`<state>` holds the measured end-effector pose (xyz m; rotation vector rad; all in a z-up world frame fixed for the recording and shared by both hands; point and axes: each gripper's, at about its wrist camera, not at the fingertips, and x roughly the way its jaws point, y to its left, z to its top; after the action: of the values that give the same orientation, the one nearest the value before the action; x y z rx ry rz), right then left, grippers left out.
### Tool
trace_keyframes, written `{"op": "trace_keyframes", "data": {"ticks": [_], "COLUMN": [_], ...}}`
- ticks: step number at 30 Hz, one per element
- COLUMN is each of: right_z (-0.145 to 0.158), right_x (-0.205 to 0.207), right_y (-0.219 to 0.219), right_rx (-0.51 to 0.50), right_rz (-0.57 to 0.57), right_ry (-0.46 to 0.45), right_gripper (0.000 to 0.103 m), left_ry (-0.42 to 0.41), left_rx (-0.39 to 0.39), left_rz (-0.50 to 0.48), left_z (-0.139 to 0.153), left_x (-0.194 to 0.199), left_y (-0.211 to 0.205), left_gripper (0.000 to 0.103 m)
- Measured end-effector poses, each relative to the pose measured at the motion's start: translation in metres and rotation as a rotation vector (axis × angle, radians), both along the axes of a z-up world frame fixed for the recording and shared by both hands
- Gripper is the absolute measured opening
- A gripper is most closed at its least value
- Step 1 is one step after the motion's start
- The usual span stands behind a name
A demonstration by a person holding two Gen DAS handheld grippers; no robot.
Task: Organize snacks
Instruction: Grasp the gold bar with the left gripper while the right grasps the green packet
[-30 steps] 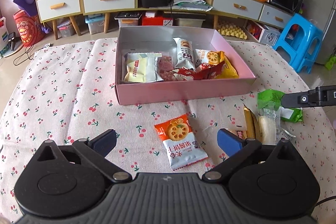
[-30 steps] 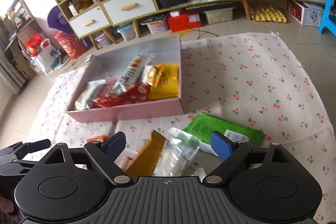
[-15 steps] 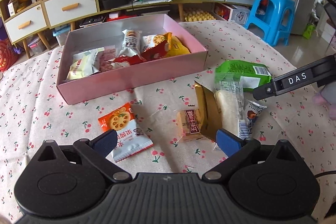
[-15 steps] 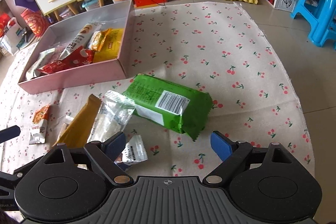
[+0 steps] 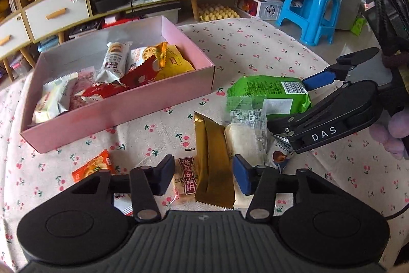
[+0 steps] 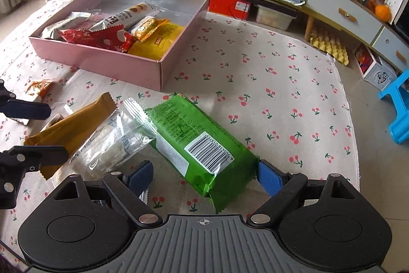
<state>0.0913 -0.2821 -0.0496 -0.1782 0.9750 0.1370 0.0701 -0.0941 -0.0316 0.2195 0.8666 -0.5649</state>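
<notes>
A pink box [image 5: 122, 114] [image 6: 115, 65] holds several snack packets. In front of it on the cherry-print cloth lie a gold packet [image 5: 212, 165] [image 6: 74, 119], a small beige packet with a red label [image 5: 185, 181], a clear-wrapped white cake [image 5: 245, 129] [image 6: 115, 142], a green packet [image 5: 268, 91] [image 6: 199, 140] and an orange packet [image 5: 92, 165] [image 6: 39, 87]. My left gripper [image 5: 204, 178] is closing, with the gold and beige packets between its jaws. My right gripper [image 6: 204, 178] [image 5: 288, 104] stands open astride the near end of the green packet.
A small dark-printed packet [image 5: 281, 152] lies under the right gripper's body. A person's hand [image 5: 393, 134] holds that gripper. A blue stool [image 5: 311, 7] [image 6: 398, 106] stands past the table's rounded edge. Low cabinets with drawers [image 6: 340, 12] line the back wall.
My left gripper swung right from the orange packet to the gold packet, and its jaws narrowed a lot. My right gripper rolled and sank until the green packet's end lay between its fingers.
</notes>
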Motion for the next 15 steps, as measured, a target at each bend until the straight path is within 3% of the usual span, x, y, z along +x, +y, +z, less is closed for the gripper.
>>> {"op": "trace_keyframes", "data": {"ticks": [6, 15], "right_z": [-0.005, -0.01], "right_x": [0.009, 0.015], "right_y": [-0.004, -0.008], "right_rx": [0.006, 0.025], "right_rz": [-0.001, -0.011], "right_ry": [-0.005, -0.012], "right_gripper": [0.089, 0.089], "left_ry": [0.011, 0.094], "left_rx": [-0.021, -0.089], "left_rz": [0.007, 0.013], "left_z": [0.0, -0.005], "left_x": [0.011, 0.028], "left_y": [0.001, 0.005], "left_gripper": [0.037, 0.036]}}
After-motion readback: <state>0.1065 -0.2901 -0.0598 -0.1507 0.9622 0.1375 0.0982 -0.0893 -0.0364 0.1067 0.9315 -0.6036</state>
